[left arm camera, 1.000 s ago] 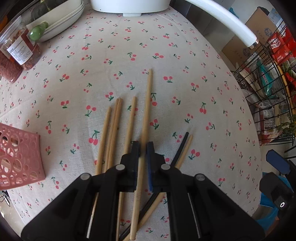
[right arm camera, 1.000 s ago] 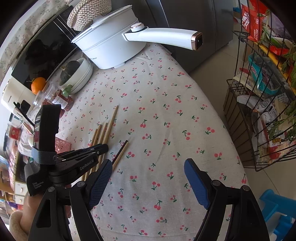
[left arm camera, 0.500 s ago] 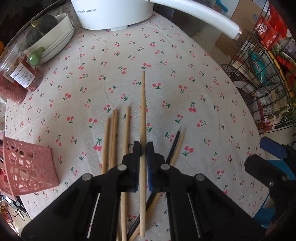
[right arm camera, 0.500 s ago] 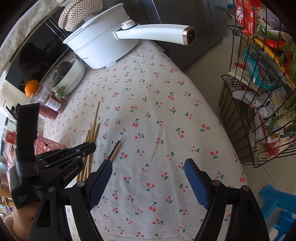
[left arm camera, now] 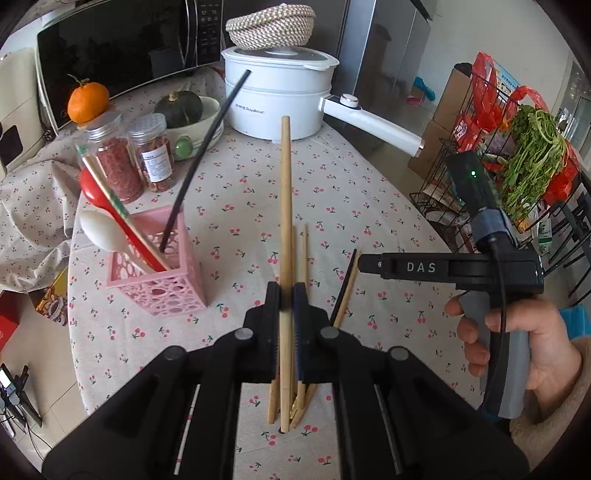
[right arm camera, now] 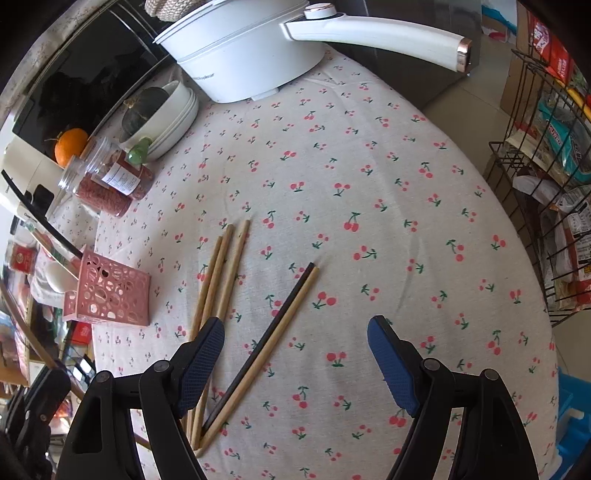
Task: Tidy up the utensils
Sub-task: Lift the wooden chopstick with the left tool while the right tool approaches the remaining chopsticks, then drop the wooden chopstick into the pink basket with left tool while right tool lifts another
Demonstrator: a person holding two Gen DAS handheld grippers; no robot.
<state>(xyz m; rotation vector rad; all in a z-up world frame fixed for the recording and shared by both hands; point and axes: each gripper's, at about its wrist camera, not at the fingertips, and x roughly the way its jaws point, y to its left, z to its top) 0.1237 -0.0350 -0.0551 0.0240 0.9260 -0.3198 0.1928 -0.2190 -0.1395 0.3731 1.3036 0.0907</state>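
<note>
Covering the round table (right arm camera: 369, 155) is a cloth printed with red cherries, and at its far edge stand a white electric pot (left arm camera: 277, 96) with a long handle, a woven basket (left arm camera: 271, 26) on its lid, and a microwave (left arm camera: 122, 44) behind. Beside them sit a white bowl (left arm camera: 207, 125) holding a dark green squash, an orange (left arm camera: 88, 101) and two clear jars (left arm camera: 136, 162) of red contents.

The pink perforated holder (left arm camera: 162, 273) stands upright near the table's left side; in it are a red spoon, a white spoon, a striped chopstick and a black chopstick leaning out.

The right gripper (right arm camera: 295, 358) hovers over the cloth with its jaws spread wide and nothing gripped — a black chopstick and a wooden one (right arm camera: 280, 328) lie side by side on the cloth beneath the gap, untouched. To their left a loose bunch of wooden chopsticks (right arm camera: 221, 273) lies on the table near the holder.

The left gripper (left arm camera: 286, 306) has its jaws pinched tight on a single wooden chopstick (left arm camera: 285, 192), which is held above the table — its long end points toward the white pot, its short end juts back past the pads, over the bunch lying below.
</note>
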